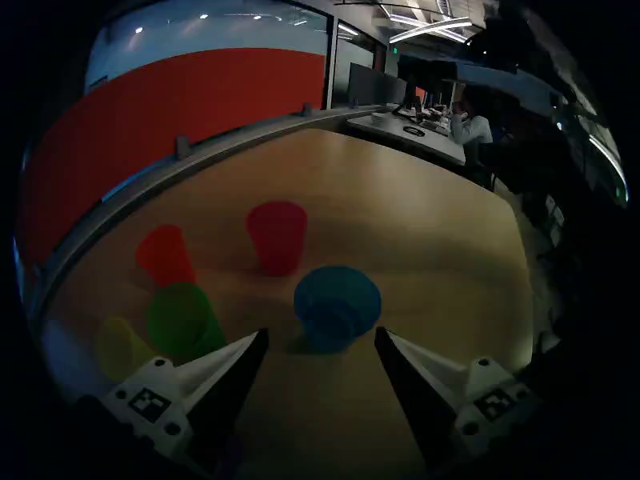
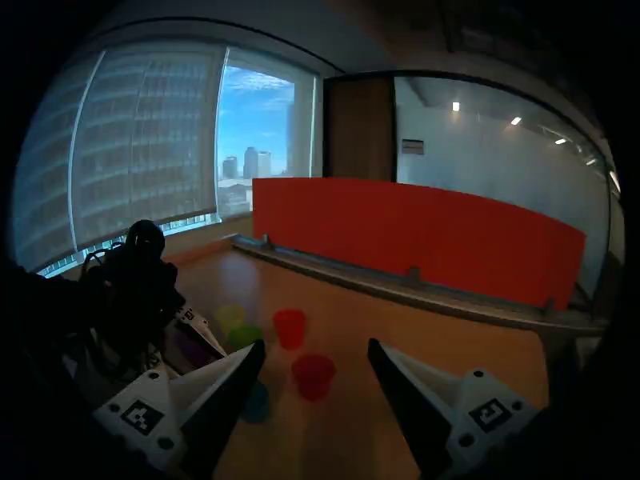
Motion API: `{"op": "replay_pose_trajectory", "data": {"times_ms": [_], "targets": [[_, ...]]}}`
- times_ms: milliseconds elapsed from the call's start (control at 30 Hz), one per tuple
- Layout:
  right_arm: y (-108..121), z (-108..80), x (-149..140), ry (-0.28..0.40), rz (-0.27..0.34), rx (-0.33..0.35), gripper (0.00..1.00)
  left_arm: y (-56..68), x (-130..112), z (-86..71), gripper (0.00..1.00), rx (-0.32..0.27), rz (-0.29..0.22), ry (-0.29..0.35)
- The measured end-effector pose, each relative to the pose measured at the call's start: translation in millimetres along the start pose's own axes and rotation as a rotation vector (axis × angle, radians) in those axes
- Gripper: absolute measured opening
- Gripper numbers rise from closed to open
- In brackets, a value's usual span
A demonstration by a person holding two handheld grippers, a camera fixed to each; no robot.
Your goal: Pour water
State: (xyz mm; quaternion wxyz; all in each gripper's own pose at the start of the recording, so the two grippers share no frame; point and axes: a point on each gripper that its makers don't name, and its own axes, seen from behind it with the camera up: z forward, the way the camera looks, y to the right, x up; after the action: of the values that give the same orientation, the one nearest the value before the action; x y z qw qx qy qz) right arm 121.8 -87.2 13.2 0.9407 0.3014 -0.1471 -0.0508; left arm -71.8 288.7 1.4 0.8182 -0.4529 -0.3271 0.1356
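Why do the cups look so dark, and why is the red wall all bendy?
Left gripper view: dim light makes the blue plastic cup and yellow plastic cup murky; the fisheye lens bows the red divider panel. Right gripper view: the bright window outshines the shadowed wooden table.

Five plastic cups are sitting on one wooden table (image 1: 432,216): two are red, a red cup (image 1: 277,237) toward the table's middle and an orange-red cup (image 1: 165,254) nearer the partitioned edge. One green cup (image 1: 181,318), one yellow cup (image 1: 120,348) and one blue cup (image 1: 337,308) are making up the rest, and one red partition panel (image 1: 184,104) is running along the table's far edge.
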Motion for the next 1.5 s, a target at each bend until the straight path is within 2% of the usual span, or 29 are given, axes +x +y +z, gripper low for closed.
{"op": "replay_pose_trajectory", "data": {"times_ms": [467, 667, 967, 1167, 1300, 1433, 1500], "targets": [[3, -0.2, -3, -0.004, -0.003, -0.004, 1.0, 13.4, -3, 26.2, 0.99, -0.015, 0.009, -0.017], [4, -1.7, -4, -0.003, -0.003, -0.007, 1.0, 9.0, -4, 36.9, 0.99, 0.004, 0.008, -0.013], [6, -2.5, -5, -0.001, -0.002, -0.009, 1.0, 10.1, -2, 49.2, 0.99, -0.003, -0.024, -0.002], [7, -2.0, -6, -0.003, -0.003, -0.011, 1.0, 9.5, -1, 53.6, 0.99, -0.001, -0.017, 0.001], [7, -2.7, -5, -0.004, -0.005, -0.014, 1.0, 9.9, -1, 55.1, 0.97, -0.005, -0.02, 0.003], [7, -3.3, -5, -0.002, -0.005, -0.015, 1.0, 12.6, -1, 56.0, 0.86, -0.016, -0.026, 0.01], [7, -3.6, -5, -0.001, -0.005, -0.015, 0.99, 13.4, -1, 55.8, 0.86, -0.018, -0.023, 0.014]]}}
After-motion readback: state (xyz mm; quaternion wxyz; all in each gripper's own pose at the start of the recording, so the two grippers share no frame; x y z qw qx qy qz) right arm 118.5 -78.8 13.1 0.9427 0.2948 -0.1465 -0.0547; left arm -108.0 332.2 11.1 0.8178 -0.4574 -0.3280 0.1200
